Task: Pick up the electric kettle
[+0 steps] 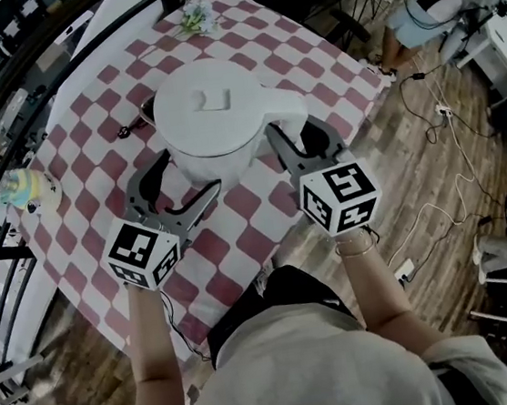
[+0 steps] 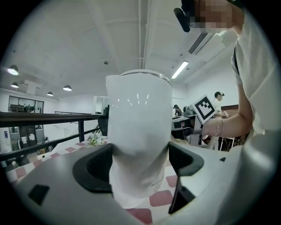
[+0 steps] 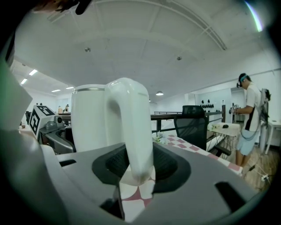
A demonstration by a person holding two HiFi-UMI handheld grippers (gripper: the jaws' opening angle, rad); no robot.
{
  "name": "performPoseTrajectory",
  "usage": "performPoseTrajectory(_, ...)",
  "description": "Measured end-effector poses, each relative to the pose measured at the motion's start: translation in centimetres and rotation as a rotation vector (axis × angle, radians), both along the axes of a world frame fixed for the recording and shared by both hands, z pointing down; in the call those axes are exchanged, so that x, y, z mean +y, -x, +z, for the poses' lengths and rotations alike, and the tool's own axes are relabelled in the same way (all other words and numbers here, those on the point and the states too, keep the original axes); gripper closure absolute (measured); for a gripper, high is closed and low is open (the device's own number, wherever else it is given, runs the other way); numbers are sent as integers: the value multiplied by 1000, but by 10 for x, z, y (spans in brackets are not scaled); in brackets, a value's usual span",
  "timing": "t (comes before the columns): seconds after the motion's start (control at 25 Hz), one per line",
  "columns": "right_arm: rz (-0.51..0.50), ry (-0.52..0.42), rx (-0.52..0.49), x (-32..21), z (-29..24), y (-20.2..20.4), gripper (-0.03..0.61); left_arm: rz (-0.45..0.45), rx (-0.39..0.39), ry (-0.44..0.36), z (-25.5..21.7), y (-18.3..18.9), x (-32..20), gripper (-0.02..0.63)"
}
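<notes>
- The electric kettle (image 1: pixel 211 120) (image 2: pixel 138 132) (image 3: pixel 88 118), white, sits mid-table over the checked tablecloth (image 1: pixel 239 235). Contact with the cloth cannot be confirmed.
- Its lid (image 1: pixel 214 101) is shut, so the contents are hidden.
- The left gripper (image 1: pixel 188 173) (image 2: pixel 138 162) has its jaws closed against the kettle's lower body.
- The right gripper (image 1: pixel 299 136) (image 3: pixel 136 165) has its jaws clamped on the kettle's handle (image 1: pixel 286 110) (image 3: pixel 131 132).
- A flower sprig (image 1: pixel 197 16) lies on the cloth beyond the kettle.

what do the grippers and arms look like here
The left gripper and right gripper match: dark grey curved fingers, each with a white cube carrying black square markers. Arms are bare below a light grey short-sleeved top; a thin bracelet circles the right wrist.
</notes>
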State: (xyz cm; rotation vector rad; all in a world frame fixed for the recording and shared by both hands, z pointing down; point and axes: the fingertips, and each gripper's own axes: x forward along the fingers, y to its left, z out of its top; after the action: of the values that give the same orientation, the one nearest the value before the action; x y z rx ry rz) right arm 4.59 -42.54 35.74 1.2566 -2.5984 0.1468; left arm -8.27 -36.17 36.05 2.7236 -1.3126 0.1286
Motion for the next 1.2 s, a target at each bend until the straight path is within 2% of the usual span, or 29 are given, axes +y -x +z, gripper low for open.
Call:
performPoseTrajectory(0.2,-34,-22,19,14,-18,-1,426,-26,16,-4,-12,-4,17,204)
performPoseTrajectory(0.44,-73,-38,25,27,-29,1,425,-58,-2,7,-20,-5,32,204)
performPoseTrajectory(1.2,-203,5,52,60,-5,12,426,-142,-14,65,1,-2,75,204)
